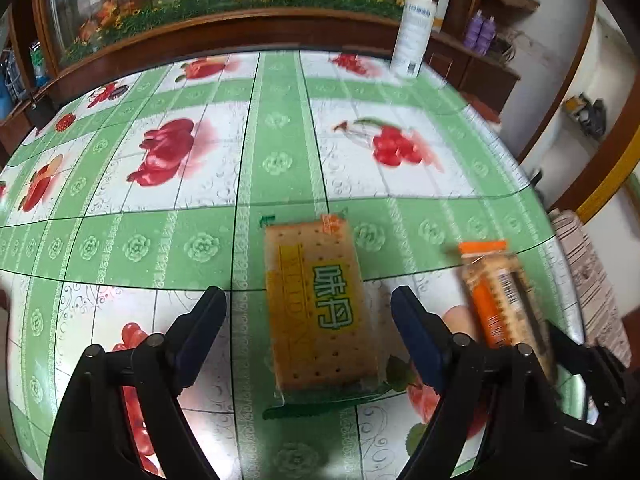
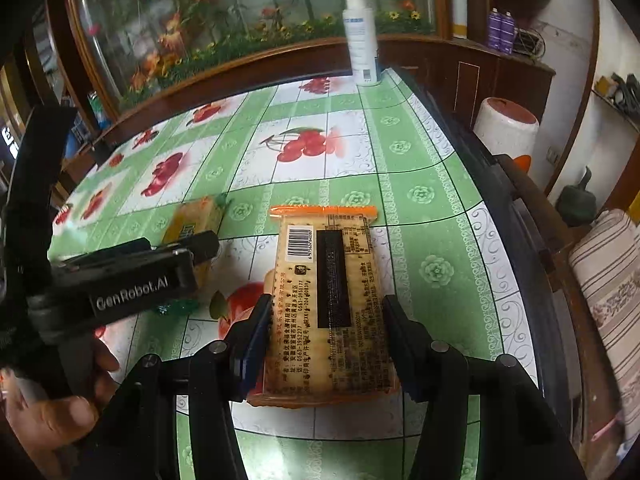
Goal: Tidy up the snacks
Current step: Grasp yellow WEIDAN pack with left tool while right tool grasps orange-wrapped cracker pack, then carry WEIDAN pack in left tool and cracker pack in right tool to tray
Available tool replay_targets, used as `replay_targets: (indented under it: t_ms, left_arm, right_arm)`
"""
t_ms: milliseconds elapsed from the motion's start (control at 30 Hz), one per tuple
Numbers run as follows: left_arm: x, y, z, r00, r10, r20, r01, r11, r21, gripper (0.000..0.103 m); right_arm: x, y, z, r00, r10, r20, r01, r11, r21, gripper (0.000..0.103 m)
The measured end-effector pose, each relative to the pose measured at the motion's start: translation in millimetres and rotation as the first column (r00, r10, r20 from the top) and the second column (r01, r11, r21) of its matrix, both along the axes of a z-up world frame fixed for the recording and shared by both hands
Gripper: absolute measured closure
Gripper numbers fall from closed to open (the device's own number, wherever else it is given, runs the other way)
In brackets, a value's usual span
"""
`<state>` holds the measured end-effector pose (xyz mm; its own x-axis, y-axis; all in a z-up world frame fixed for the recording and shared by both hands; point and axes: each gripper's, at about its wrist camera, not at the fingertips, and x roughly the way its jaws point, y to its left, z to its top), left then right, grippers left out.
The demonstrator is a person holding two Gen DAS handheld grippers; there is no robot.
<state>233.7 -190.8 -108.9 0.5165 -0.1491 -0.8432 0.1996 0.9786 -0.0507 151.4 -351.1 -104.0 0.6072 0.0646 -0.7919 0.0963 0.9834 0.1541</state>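
Orange cracker pack (image 2: 328, 304) is pinched by the right gripper (image 2: 324, 320); left gripper (image 1: 308, 308) spread around yellow cracker pack (image 1: 320, 304).

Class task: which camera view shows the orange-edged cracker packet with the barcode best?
The right wrist view: the orange-edged clear cracker packet fills the centre, barcode and print sharp, between the right tool's fingers. The left wrist view shows it blurred at the right edge.

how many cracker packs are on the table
2. The green-labelled cracker pack lies on the tablecloth between the open left gripper fingers. The orange-edged cracker pack sits in the right gripper, jaws against its sides. Others may lie out of view.
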Motion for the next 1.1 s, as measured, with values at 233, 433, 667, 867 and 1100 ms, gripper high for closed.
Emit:
replay_targets:
  t_ms: [233,433,667,867,1100]
  left_arm:
    - [-8.5,11.1,-0.7,0.997,-0.035,0.065,0.033,0.999,0.031,0.058]
    - [-24.2,33.6,0.3,0.995,-0.015,0.097,0.009,0.999,0.053,0.058]
    - [-49.0,70.5,8.2,0.99,0.052,0.129,-0.06,0.997,0.056,0.058]
    - [-73.6,102.3,18.7,0.98,0.104,0.17,-0.118,0.99,0.078,0.058]
    - [-102.5,138.3,27.7,0.966,0.159,0.205,-0.18,0.98,0.088,0.058]
  right_arm:
    - [-3.6,-8.0,7.0,0.999,-0.013,0.041,0.011,0.999,0.051,0.047]
    - [-3.2,-1.3,9.2,0.998,0.014,0.053,-0.019,0.997,0.081,0.047]
    - [-4.6,18.8,12.0,0.996,0.064,0.066,-0.07,0.994,0.088,0.047]
    - [-9.0,49.5,15.7,0.987,0.135,0.083,-0.141,0.988,0.068,0.047]
    - [-21.4,85.3,19.4,0.972,0.209,0.106,-0.217,0.974,0.067,0.047]
